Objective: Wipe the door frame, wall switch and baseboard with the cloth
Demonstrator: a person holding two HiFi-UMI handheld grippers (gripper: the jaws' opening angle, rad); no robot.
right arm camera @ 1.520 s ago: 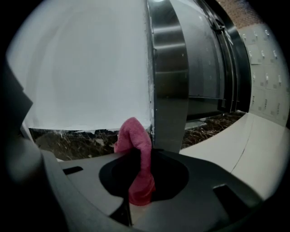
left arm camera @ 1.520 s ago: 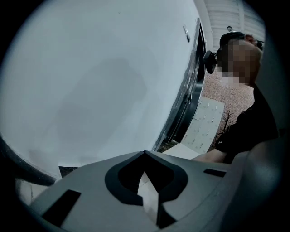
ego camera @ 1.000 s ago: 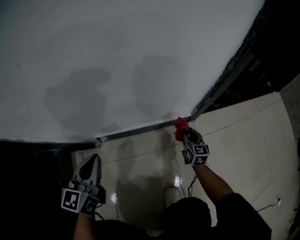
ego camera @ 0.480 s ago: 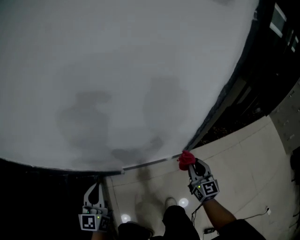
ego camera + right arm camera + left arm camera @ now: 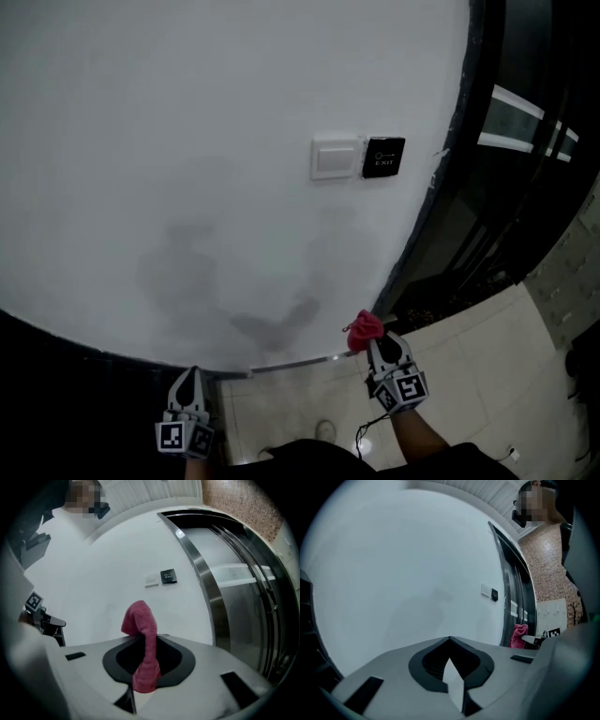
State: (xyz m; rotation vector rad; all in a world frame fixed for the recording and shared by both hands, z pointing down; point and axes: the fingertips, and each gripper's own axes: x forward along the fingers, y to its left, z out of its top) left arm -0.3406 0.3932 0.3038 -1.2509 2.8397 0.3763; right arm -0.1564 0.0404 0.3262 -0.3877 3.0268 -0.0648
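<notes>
Right claw (image 5: 143,679) clenched on the pink cloth (image 5: 139,620); the free end flops above the jaws. Soft, light, limp. I judge a bunched hold near its middle wipes best. Left claw (image 5: 450,641) closed, empty. Only the head view shows the baseboard (image 5: 291,364) just beside the cloth. The right gripper view shows the wall switch (image 5: 151,580) and door frame (image 5: 197,569).

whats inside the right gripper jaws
A pink cloth, pinched in the right gripper, its bunched end poking out past the tips. How much cloth lies deeper between the jaws is covered.
</notes>
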